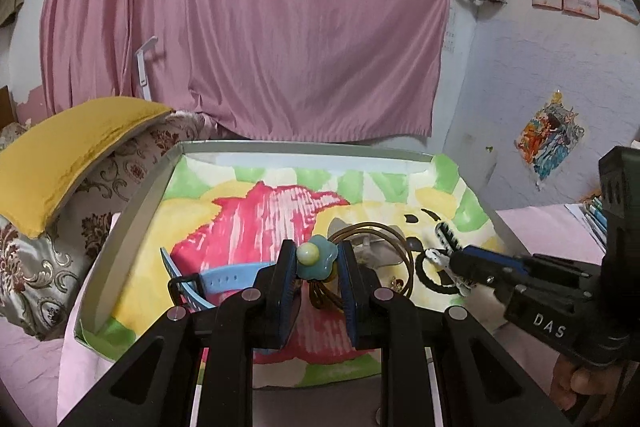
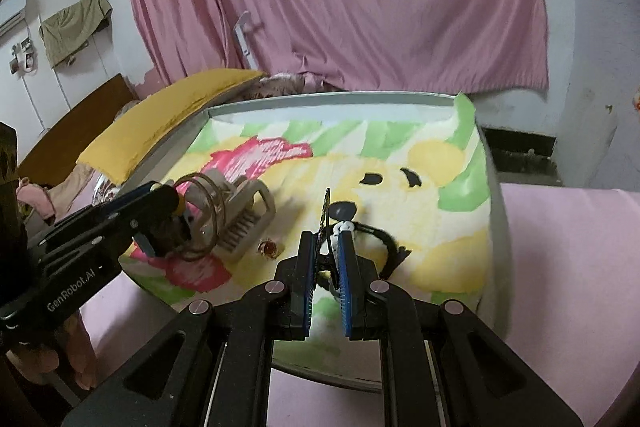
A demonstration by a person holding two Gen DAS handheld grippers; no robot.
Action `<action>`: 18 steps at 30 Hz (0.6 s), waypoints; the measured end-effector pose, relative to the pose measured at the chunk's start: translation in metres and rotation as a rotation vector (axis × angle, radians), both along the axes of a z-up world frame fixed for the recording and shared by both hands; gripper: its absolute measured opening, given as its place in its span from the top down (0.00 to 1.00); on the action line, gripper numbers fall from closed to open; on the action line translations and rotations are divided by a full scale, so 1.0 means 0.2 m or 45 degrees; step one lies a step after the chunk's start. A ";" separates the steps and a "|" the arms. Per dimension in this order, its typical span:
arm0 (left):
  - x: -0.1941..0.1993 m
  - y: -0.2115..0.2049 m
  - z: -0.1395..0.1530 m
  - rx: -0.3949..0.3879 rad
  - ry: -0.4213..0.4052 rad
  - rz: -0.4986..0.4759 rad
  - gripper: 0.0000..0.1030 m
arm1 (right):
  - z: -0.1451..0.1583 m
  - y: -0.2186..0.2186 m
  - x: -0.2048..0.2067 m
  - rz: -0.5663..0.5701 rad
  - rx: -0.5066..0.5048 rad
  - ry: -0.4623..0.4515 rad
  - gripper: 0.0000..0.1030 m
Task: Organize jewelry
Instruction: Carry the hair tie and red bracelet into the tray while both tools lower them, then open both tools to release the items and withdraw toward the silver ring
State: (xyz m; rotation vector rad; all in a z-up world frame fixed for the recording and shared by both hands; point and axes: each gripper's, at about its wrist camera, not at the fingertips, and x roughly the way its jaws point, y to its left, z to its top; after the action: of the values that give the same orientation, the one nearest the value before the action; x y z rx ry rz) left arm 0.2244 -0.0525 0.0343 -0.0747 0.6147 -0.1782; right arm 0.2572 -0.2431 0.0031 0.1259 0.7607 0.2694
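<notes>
Both grippers grip jewelry over the cloth-lined tray.

Black linkages fill the foreground of each wrist view; between the left gripper fingers, drawn in narrow, sits a blue flower charm with a pale bead, and brown hair ties loop off it toward the right. Closed fingers of the right gripper pinch a small clip with a patterned strip standing up out of the pads. Beneath them lies the tray, lined with a pink, yellow and green cartoon towel. On the towel rest a beige comb-like holder, a small reddish stud just beside it, and a light blue watch strap near the tray's left wall. Behind hangs a pink curtain.
</notes>
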 end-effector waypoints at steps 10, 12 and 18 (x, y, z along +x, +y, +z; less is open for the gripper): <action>0.00 -0.01 0.00 -0.001 0.007 -0.001 0.81 | -0.02 0.02 0.01 0.004 -0.007 0.050 0.90; 0.00 -0.01 0.00 0.004 0.007 -0.002 0.78 | -0.02 0.01 0.01 0.000 -0.001 0.051 0.90; -0.02 0.04 0.01 -0.107 -0.002 -0.009 0.47 | 0.02 -0.01 -0.03 -0.031 0.004 0.005 0.83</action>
State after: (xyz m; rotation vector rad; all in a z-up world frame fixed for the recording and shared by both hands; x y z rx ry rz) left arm 0.2214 -0.0451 0.0353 -0.1534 0.6062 -0.2110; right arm 0.2505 -0.2455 0.0061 0.1382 0.7624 0.2473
